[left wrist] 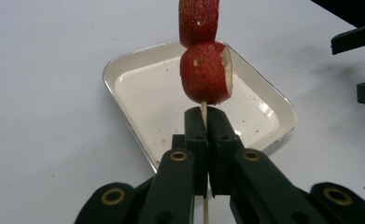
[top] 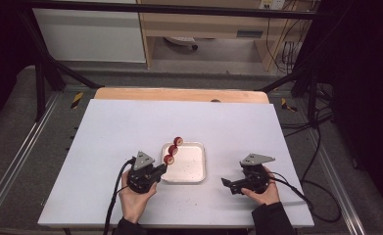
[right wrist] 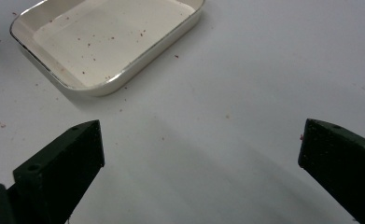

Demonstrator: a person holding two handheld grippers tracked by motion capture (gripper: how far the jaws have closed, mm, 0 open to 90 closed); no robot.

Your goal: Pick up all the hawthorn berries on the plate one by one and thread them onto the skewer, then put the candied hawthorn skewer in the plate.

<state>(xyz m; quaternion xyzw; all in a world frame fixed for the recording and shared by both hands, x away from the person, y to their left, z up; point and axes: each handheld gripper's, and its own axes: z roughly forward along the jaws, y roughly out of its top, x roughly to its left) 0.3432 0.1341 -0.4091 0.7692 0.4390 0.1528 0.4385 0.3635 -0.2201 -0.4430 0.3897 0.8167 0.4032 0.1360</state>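
White worktop fills the scene, broad and bare on every side of the shallow white tray near its front middle; its front edge lies close to the person's hands, so open room is mainly toward the back and the sides. Left claw is clenched on the thin wooden stick of a fruit skewer, whose red slices hang above the tray's near-left rim. Right claw stands wide apart and empty, over bare worktop just right of the tray. Judging by looks, the skewer is light; the stick is stiff but slim and could snap or twist, and the cut slices look soft, moist and easily bruised. The bare stick below the fruit is the safest place to hold.
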